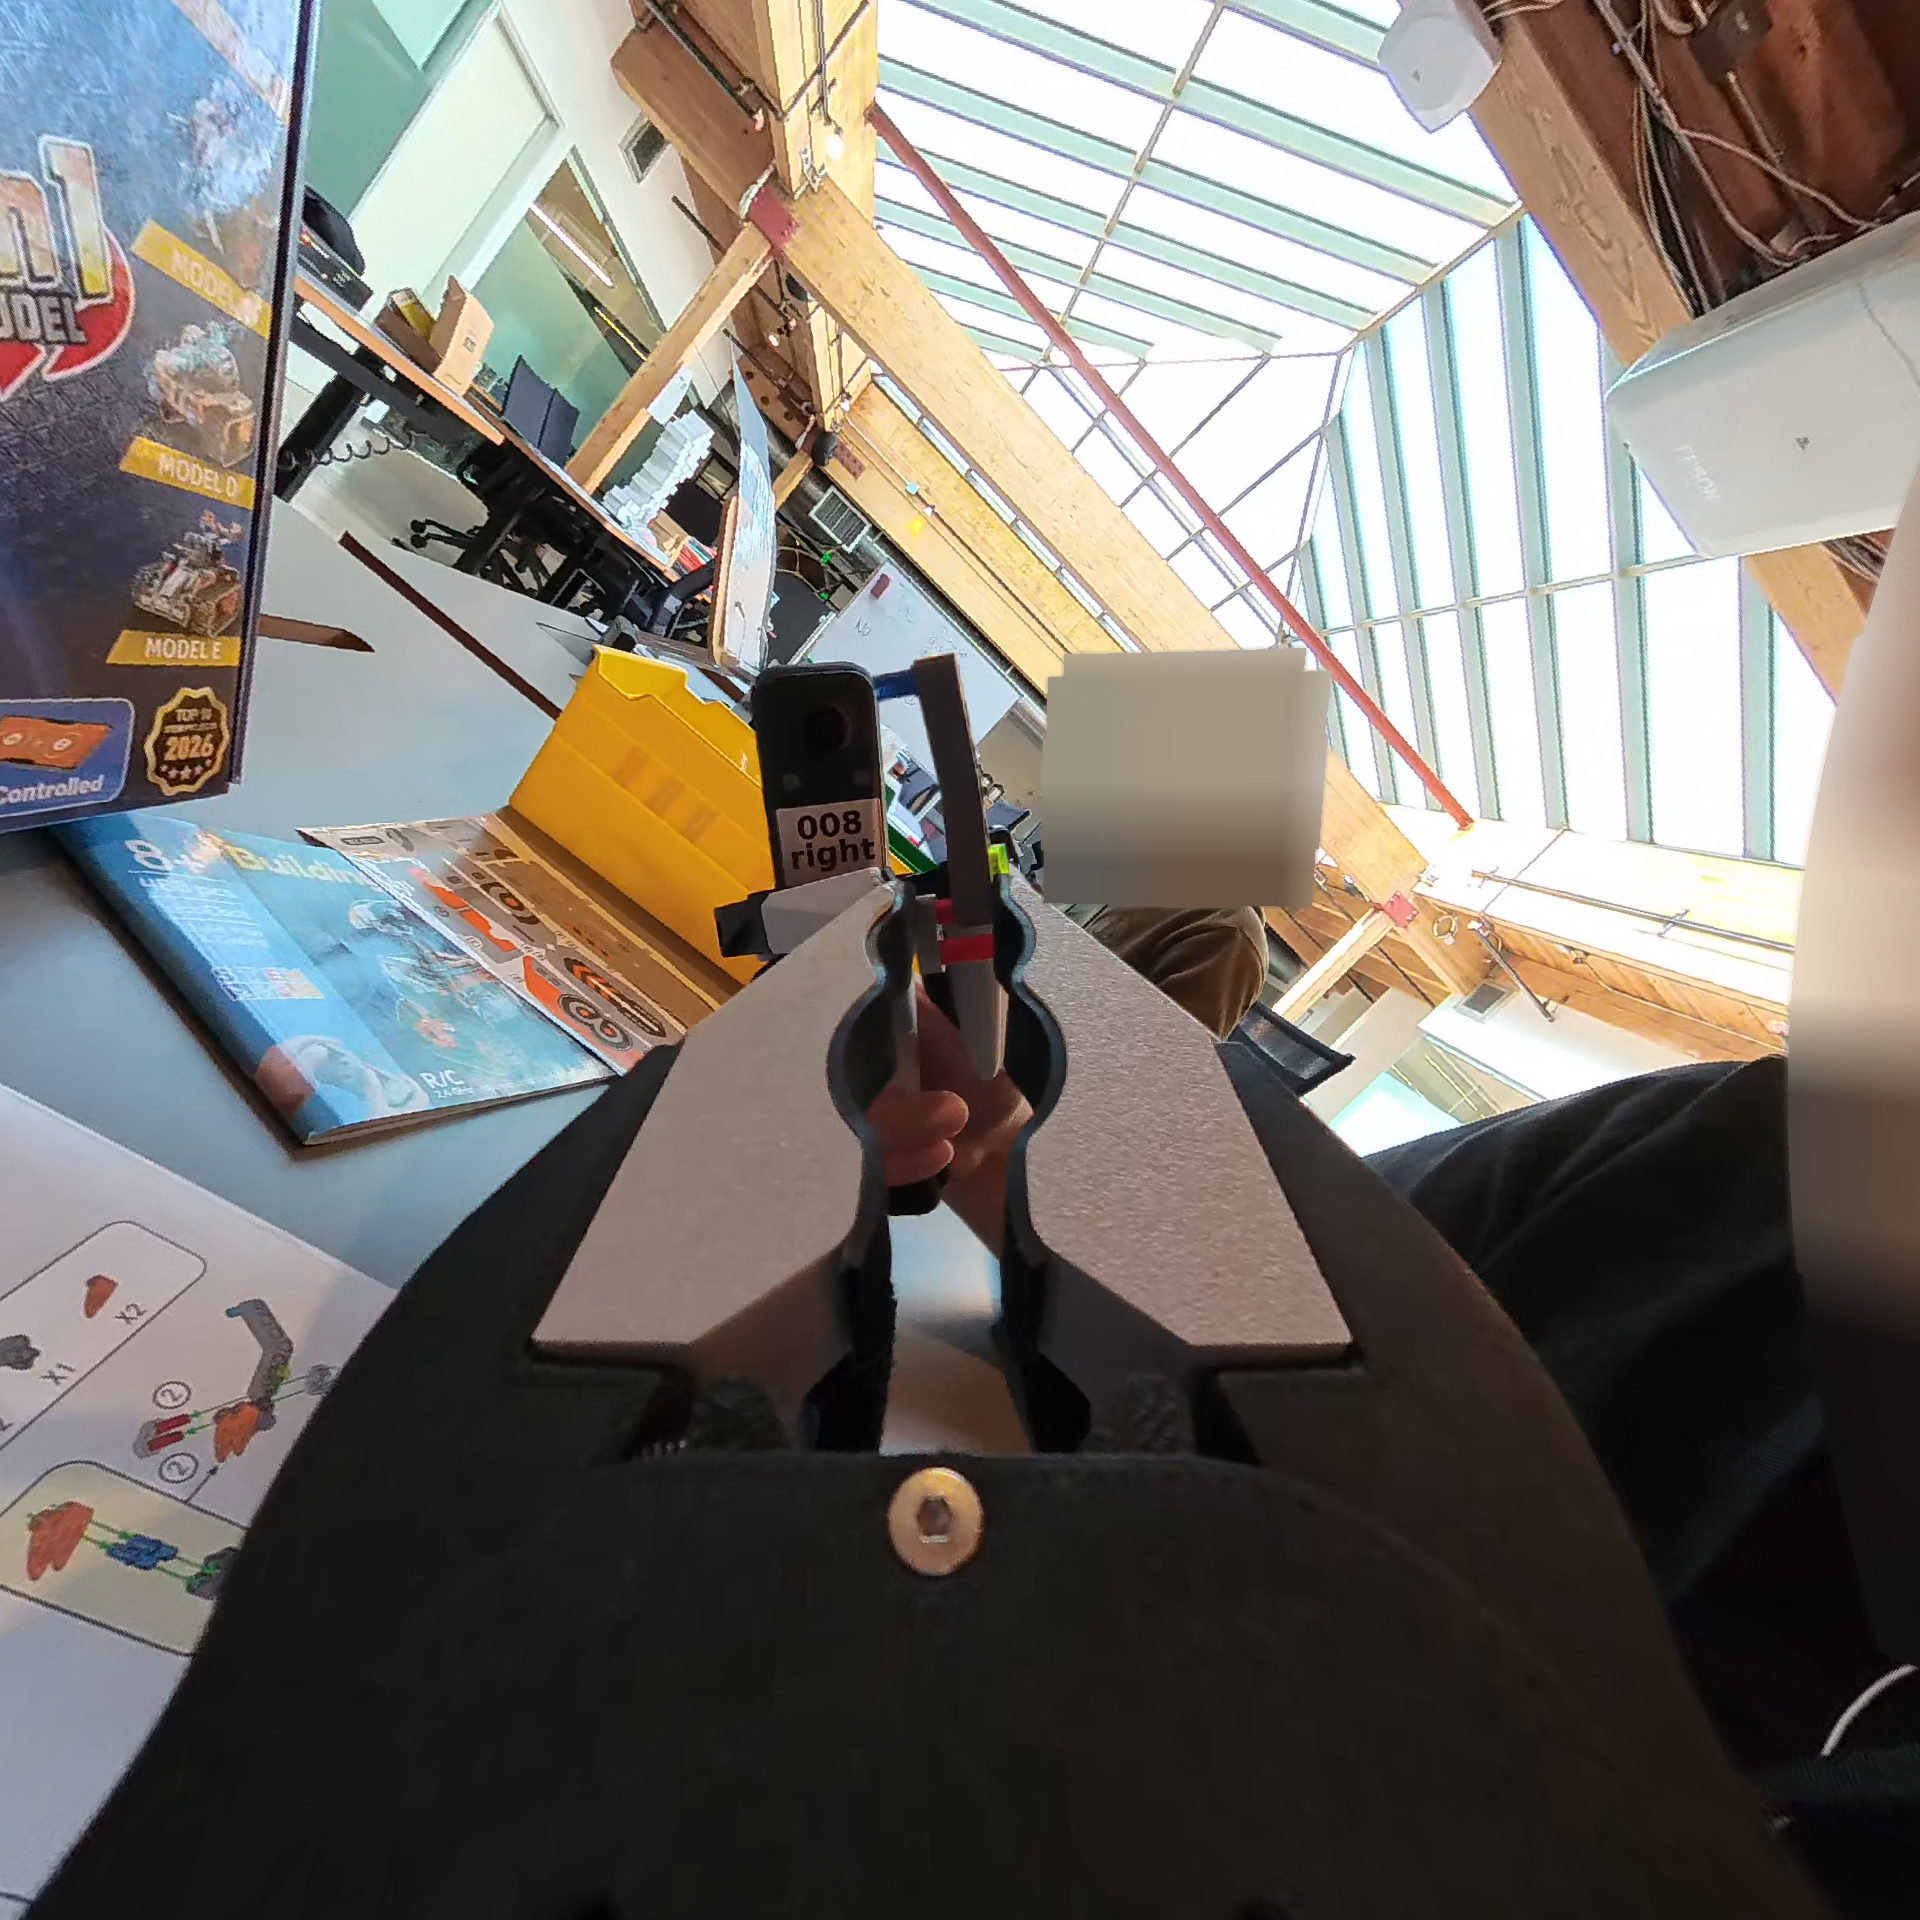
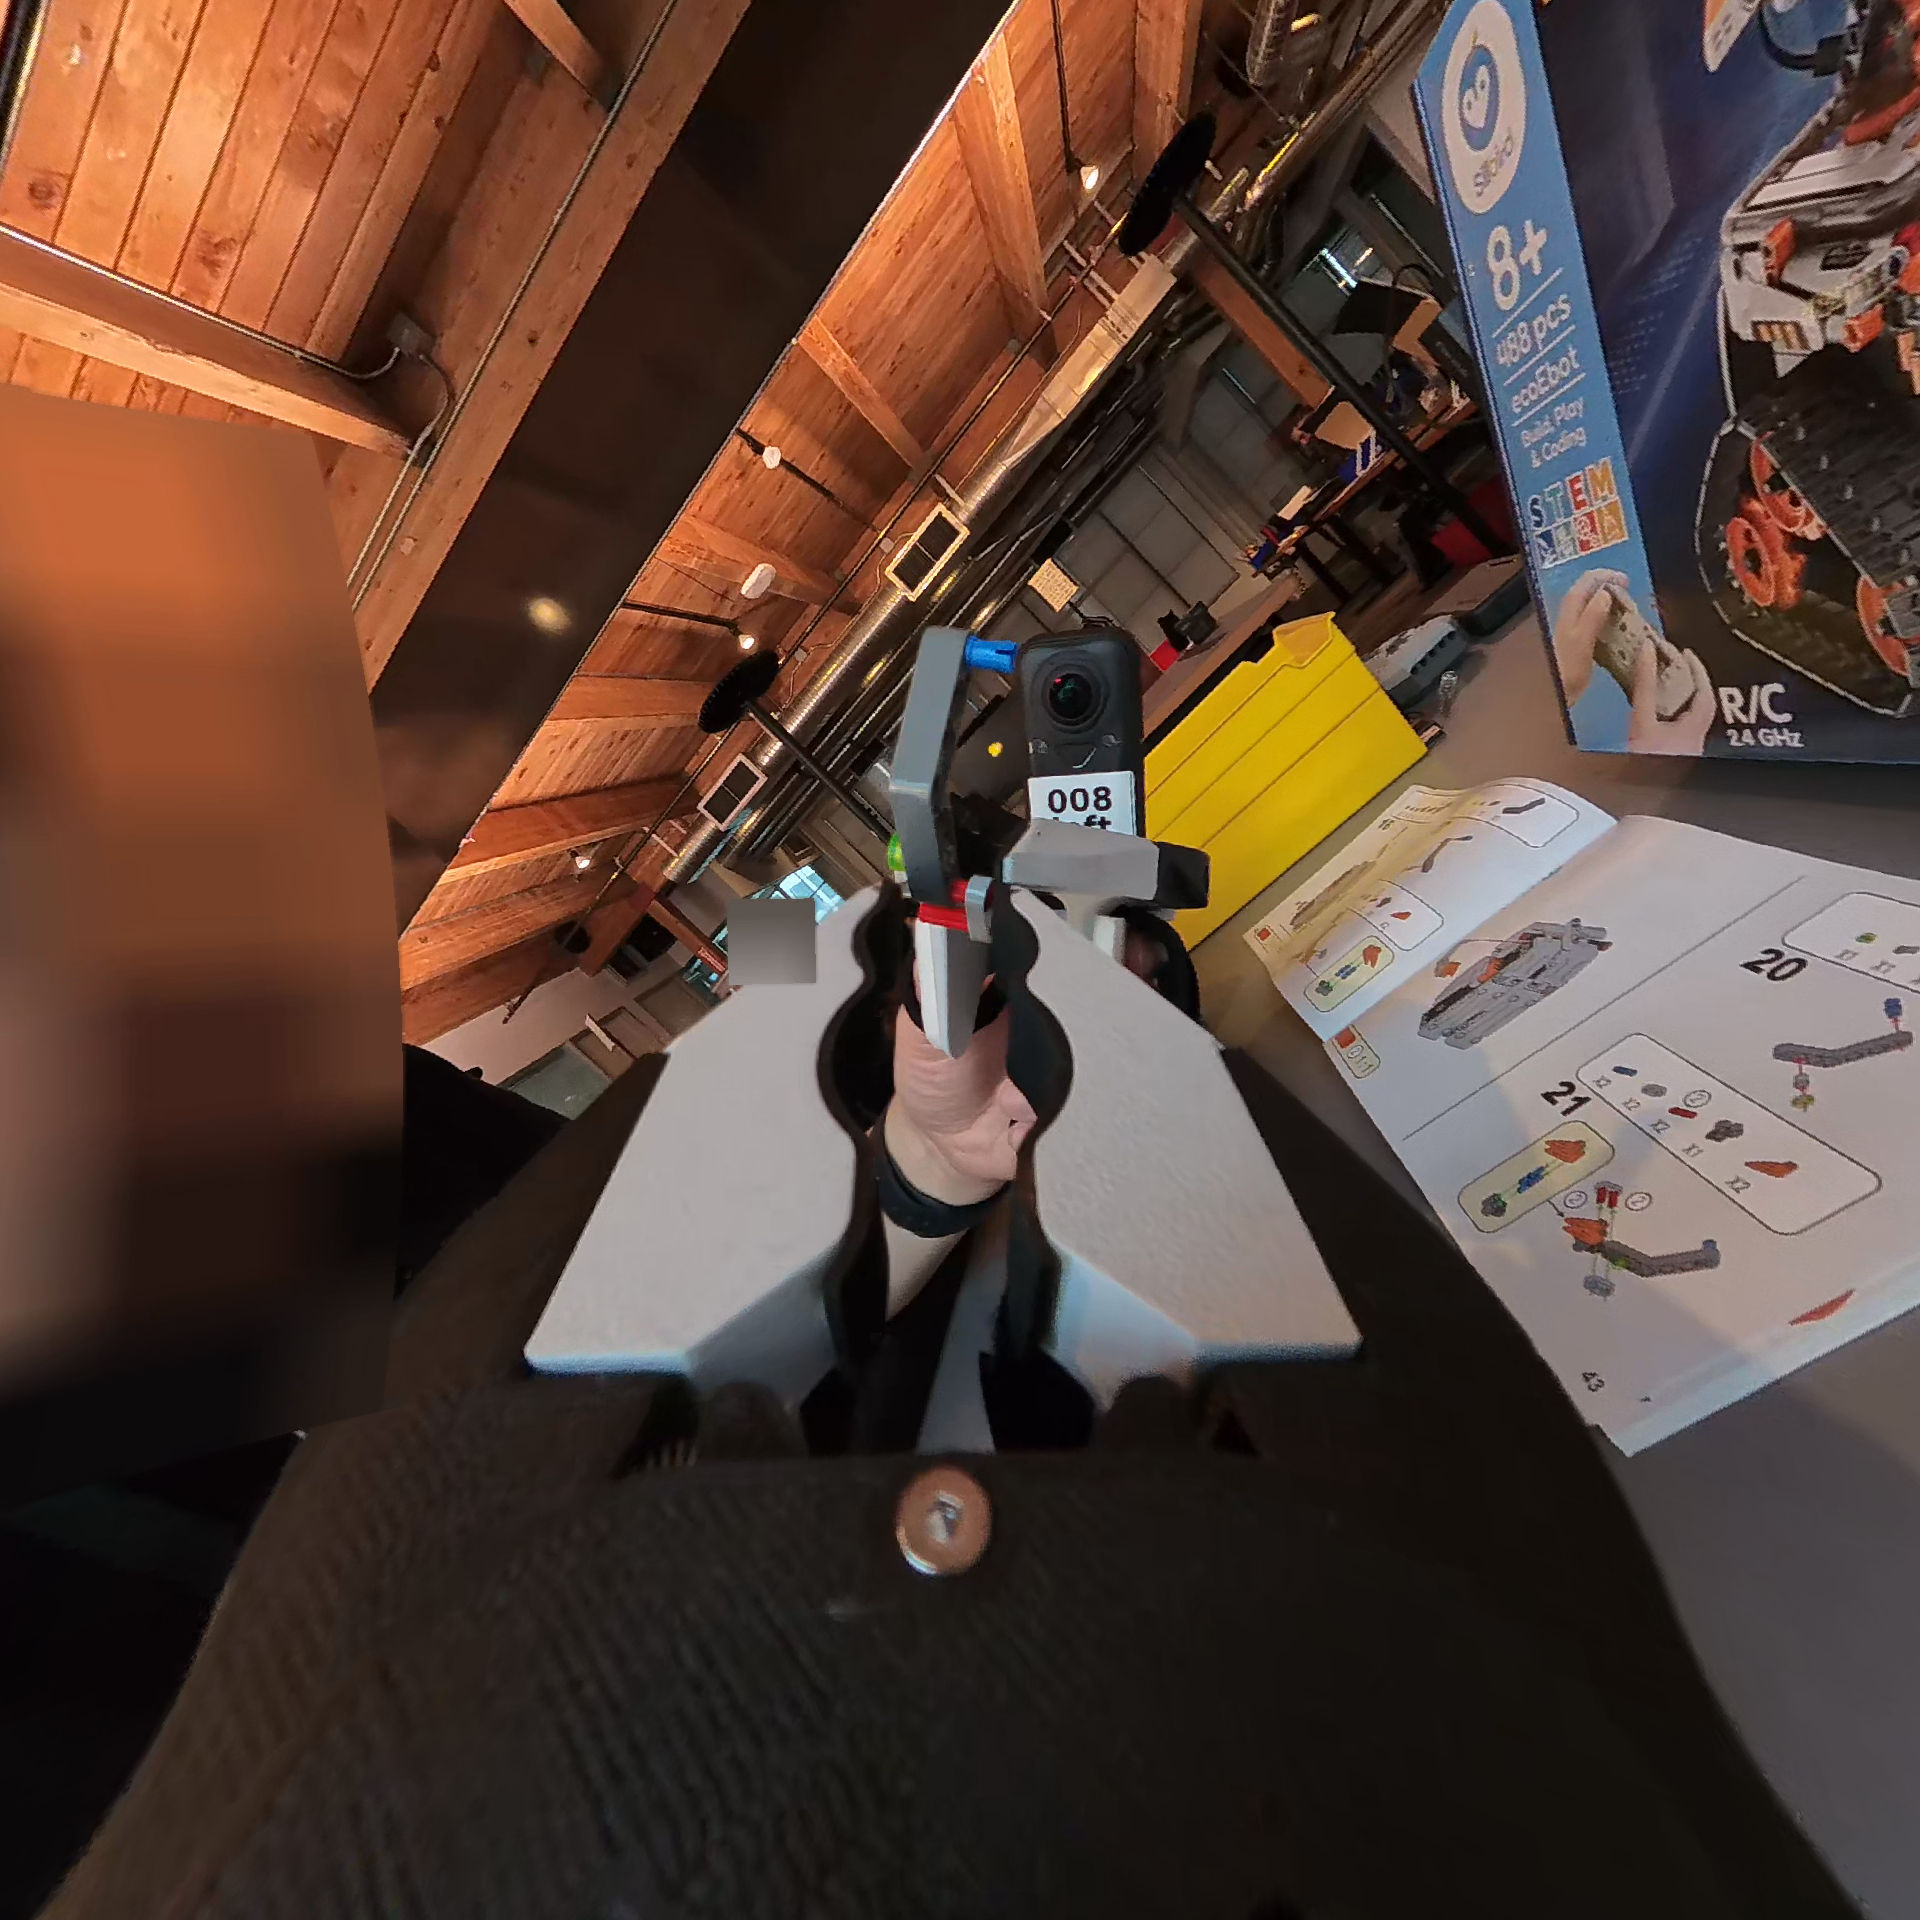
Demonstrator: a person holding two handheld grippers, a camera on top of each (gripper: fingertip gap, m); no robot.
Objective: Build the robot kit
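A small building-block assembly is held up in the air between the two grippers, which face each other. It is a bent grey beam (image 1: 956,769) (image 2: 925,769) with a blue pin (image 2: 987,655) on top, a red piece (image 1: 966,943) (image 2: 940,914) and a green pin (image 2: 896,854). My left gripper (image 1: 953,899) is shut on its lower end. My right gripper (image 2: 948,904) is shut on the same end from the other side. Each view shows the other gripper's black camera body (image 1: 821,748) (image 2: 1081,707) just behind the assembly, with a hand (image 2: 945,1122) below.
A yellow bin (image 1: 634,769) (image 2: 1278,748) stands on the grey table (image 1: 364,727). An upright toy-set box (image 1: 125,416) (image 2: 1714,364), an open instruction booklet (image 1: 104,1403) (image 2: 1621,1039), a blue booklet (image 1: 312,966) and a sticker sheet (image 1: 540,935) lie around it. The tips of both grippers are at nearly the same place.
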